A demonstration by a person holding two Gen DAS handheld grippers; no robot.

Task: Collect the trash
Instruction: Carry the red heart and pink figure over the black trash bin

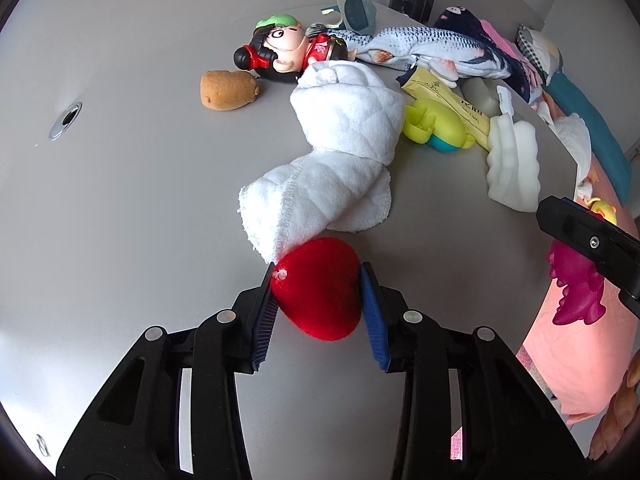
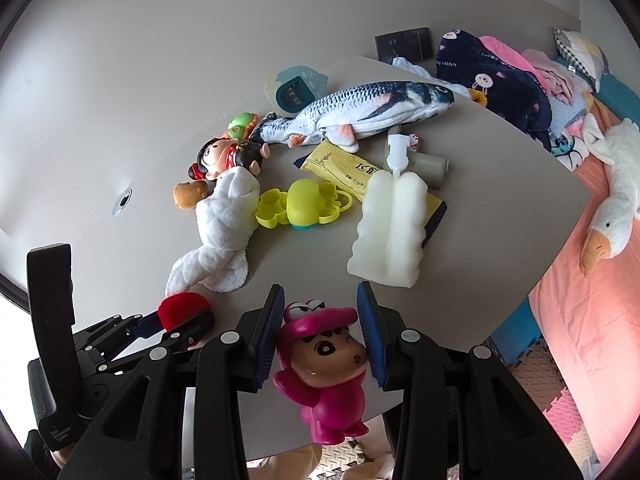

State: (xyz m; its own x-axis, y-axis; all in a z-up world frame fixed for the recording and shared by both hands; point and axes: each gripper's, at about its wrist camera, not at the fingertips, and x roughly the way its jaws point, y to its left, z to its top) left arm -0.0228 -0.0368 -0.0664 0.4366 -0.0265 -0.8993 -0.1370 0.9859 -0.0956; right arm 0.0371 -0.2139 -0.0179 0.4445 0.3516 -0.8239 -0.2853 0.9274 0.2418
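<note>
We count two figurines: a pink one (image 2: 320,364) between the right tongs, a red-dressed doll (image 2: 224,156) far ahead. One red plush heart (image 1: 318,294) between the left tongs, one white cloth (image 1: 340,152) just beyond it. Further ahead: one fish plush (image 2: 360,110), one foam block (image 2: 390,232), one yellow packet (image 2: 340,168), one brown sponge toy (image 1: 228,89).

Right wrist view: your right gripper (image 2: 320,324) clamps the pink cartoon figure (image 2: 324,368) by its head above the grey table (image 2: 120,60) edge; at lower left, your left gripper (image 2: 182,318) pinches a red plush heart (image 2: 182,309) beside the white cloth (image 2: 218,232)
</note>
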